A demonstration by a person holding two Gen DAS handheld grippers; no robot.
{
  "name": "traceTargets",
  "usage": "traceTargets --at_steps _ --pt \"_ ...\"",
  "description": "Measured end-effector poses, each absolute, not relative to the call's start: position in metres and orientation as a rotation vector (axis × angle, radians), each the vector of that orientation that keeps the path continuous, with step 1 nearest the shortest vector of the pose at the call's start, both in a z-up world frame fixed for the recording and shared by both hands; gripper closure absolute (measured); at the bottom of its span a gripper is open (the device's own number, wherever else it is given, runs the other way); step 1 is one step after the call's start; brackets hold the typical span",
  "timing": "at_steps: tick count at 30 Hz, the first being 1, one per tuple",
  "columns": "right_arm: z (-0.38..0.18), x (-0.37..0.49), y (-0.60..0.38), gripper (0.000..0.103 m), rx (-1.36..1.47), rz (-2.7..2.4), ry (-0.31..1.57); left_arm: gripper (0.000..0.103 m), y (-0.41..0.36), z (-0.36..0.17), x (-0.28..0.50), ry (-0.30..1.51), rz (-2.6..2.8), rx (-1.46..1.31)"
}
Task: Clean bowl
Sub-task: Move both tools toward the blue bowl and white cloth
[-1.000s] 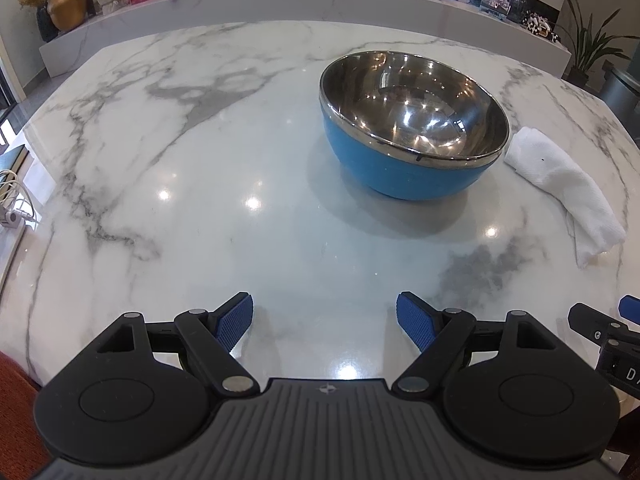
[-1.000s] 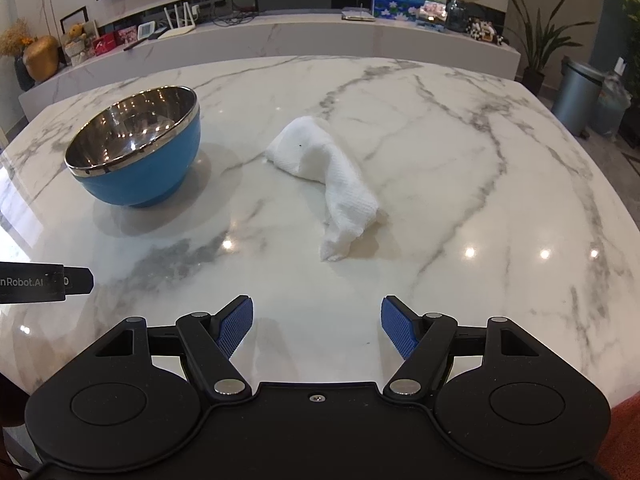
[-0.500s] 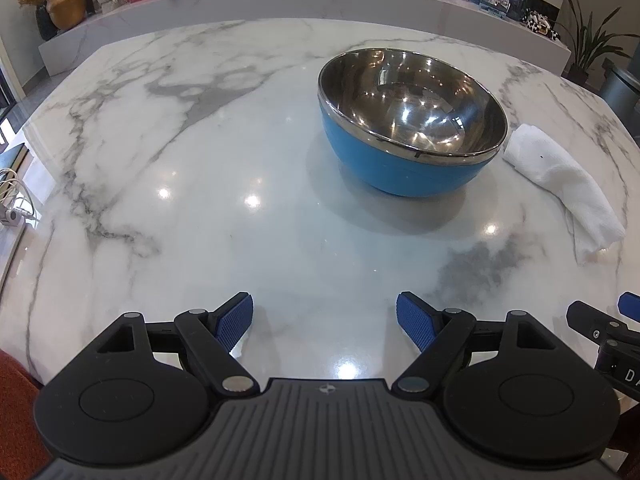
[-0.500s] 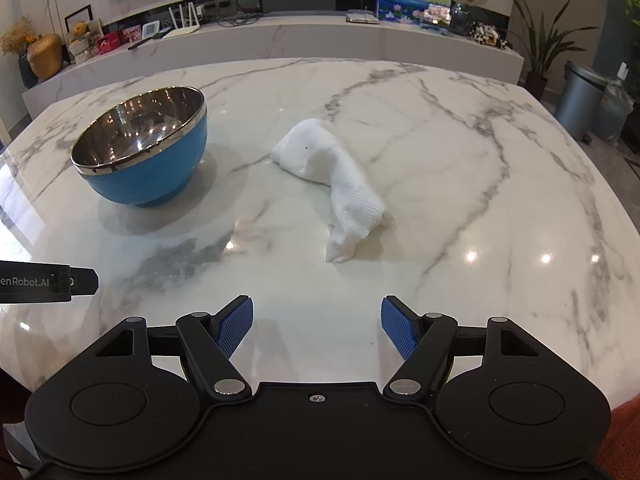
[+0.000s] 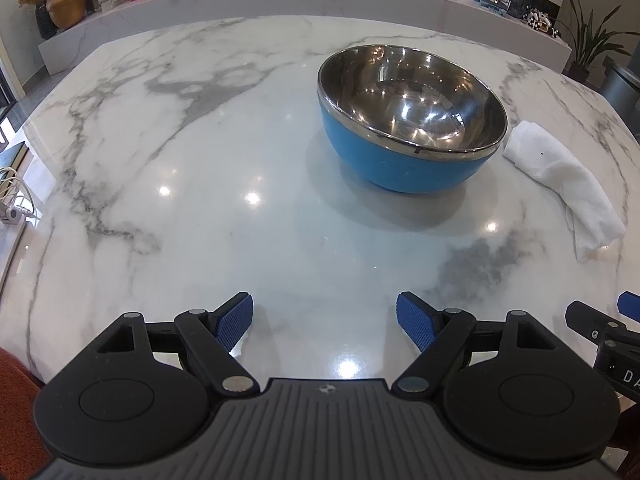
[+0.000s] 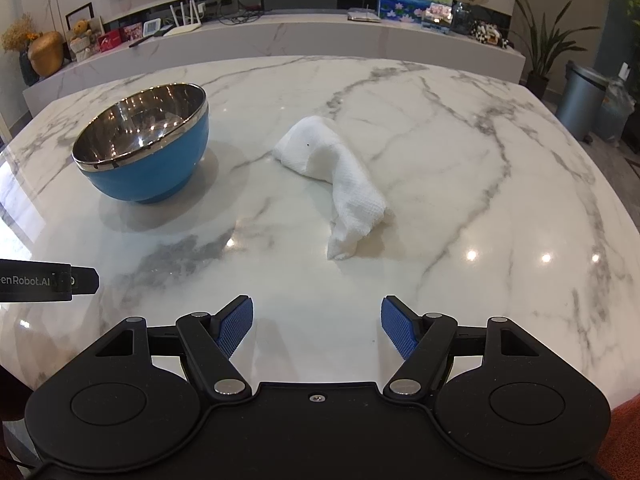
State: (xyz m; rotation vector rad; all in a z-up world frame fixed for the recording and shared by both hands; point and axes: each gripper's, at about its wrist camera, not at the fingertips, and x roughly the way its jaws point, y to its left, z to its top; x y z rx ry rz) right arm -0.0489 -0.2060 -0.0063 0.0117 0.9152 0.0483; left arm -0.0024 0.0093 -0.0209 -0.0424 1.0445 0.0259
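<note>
A blue bowl [image 5: 412, 120] with a shiny steel inside stands upright on the white marble table [image 5: 200, 168]; it looks empty. In the right wrist view the same bowl [image 6: 144, 148] sits at the left. A crumpled white cloth [image 5: 560, 172] lies just right of the bowl, apart from it, also seen as the cloth [image 6: 340, 176] ahead of the right gripper. My left gripper [image 5: 325, 324] is open above the near table edge, well short of the bowl. My right gripper [image 6: 316, 328] is open too, nothing between its blue pads, short of the cloth.
The tip of the right gripper [image 5: 600, 332] shows at the left wrist view's right edge, and part of the left gripper [image 6: 48, 280] at the right wrist view's left edge. Behind the table runs a long marble shelf [image 6: 280, 40] with ornaments. A grey bin [image 6: 580, 100] stands at the far right.
The views shift only slightly between frames. The bowl and the cloth lie as before, and both grippers stay open.
</note>
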Motion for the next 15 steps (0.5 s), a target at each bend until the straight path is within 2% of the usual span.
traceTargets --at_steps 15 --pt "-0.0102 -0.0474 -0.205 0.034 0.01 0.054 0.926 0.024 0.0091 -0.0238 0.0 1.054 0.035 -0.033"
